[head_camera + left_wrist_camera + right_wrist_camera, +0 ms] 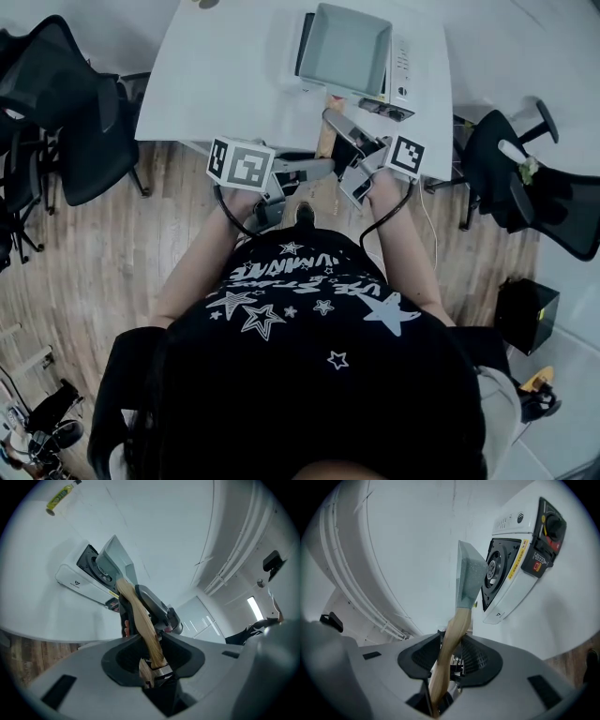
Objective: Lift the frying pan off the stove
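On the white counter [225, 75], near its front edge, stands a white portable stove [401, 70] with a black burner top and a knob panel, and the square grey frying pan [345, 49] hangs over that burner. From the right gripper view the pan is seen edge-on with a sliver of gap between its underside and the burner. Its pale wooden handle [140, 620] reaches back over the counter edge toward the person. Both tongs are clamped on that handle, part-way closed around the wood: the left tongs [152, 656] nearer its end, the right tongs [447, 660] just beside them
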`<state>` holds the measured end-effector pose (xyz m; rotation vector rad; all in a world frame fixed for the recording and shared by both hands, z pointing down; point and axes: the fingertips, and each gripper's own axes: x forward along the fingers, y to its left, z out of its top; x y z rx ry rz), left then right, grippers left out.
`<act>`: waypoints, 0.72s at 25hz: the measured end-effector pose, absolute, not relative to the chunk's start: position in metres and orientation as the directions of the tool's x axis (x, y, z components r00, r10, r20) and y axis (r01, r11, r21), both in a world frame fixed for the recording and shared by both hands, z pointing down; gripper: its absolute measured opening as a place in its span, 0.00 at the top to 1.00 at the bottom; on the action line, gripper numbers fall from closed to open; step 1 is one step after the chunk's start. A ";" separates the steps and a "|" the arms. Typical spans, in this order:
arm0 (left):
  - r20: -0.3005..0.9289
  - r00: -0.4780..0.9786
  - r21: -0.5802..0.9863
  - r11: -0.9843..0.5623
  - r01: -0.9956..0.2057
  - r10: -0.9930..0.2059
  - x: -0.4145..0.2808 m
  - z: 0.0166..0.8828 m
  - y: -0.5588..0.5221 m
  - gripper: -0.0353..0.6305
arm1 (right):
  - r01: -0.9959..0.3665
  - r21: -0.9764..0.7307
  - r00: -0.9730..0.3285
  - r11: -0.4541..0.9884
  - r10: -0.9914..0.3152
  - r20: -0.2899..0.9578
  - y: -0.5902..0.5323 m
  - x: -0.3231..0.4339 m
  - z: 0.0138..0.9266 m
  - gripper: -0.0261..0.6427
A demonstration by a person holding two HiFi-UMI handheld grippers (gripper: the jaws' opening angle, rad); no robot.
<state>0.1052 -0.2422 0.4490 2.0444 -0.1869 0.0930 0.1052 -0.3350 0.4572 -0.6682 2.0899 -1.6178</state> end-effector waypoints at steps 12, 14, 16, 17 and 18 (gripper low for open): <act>0.121 0.992 0.868 -0.481 -0.122 -0.033 0.069 0.438 -0.169 0.74 | -0.168 -0.959 -0.771 0.227 -0.637 -0.016 -0.262 0.073 0.445 0.76; 0.115 0.993 0.868 -0.483 -0.111 -0.023 0.062 0.436 -0.156 0.74 | -0.173 -0.959 -0.764 0.226 -0.645 -0.014 -0.249 0.068 0.442 0.76; 0.109 0.994 0.869 -0.484 -0.103 -0.016 0.055 0.434 -0.143 0.74 | -0.176 -0.957 -0.758 0.229 -0.652 -0.017 -0.236 0.062 0.441 0.75; 0.107 0.994 0.869 -0.484 -0.101 -0.015 0.051 0.434 -0.136 0.74 | -0.176 -0.957 -0.756 0.230 -0.655 -0.018 -0.229 0.058 0.440 0.75; 0.105 0.994 0.870 -0.484 -0.099 -0.014 0.047 0.433 -0.130 0.74 | -0.176 -0.957 -0.754 0.231 -0.657 -0.020 -0.223 0.054 0.440 0.75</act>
